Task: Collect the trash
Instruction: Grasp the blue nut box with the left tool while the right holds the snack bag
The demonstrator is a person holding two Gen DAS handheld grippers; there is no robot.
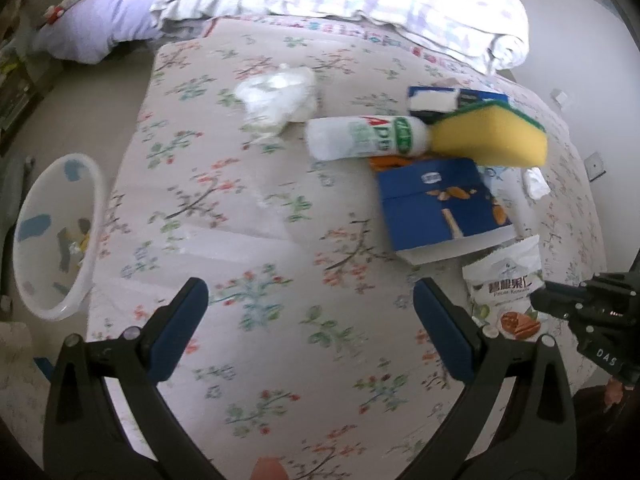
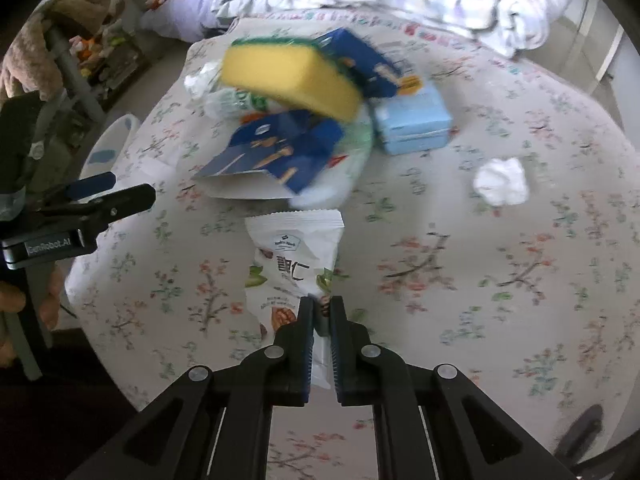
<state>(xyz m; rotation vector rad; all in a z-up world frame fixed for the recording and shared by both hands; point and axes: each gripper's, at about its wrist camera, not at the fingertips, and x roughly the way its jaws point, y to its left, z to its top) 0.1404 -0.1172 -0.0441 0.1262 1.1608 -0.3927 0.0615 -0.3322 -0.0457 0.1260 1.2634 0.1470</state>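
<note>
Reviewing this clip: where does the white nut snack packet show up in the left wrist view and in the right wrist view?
Left wrist view: snack packet at lower right, below the blue carton, beside the right gripper's dark body.
Right wrist view: snack packet at lower centre, its near end pinched in the right gripper.
Shared landmark: the yellow sponge on top of the pile.

Snack bag [image 2: 294,264] on bed [image 2: 480,280], nearest camera, its near end between right gripper [image 2: 321,312] pads. Behind it: carton [image 2: 276,152]; sponge [image 2: 292,78] atop pile. Tissue [image 2: 501,181] right. Basin [image 1: 56,236] left, beside bed.
</note>
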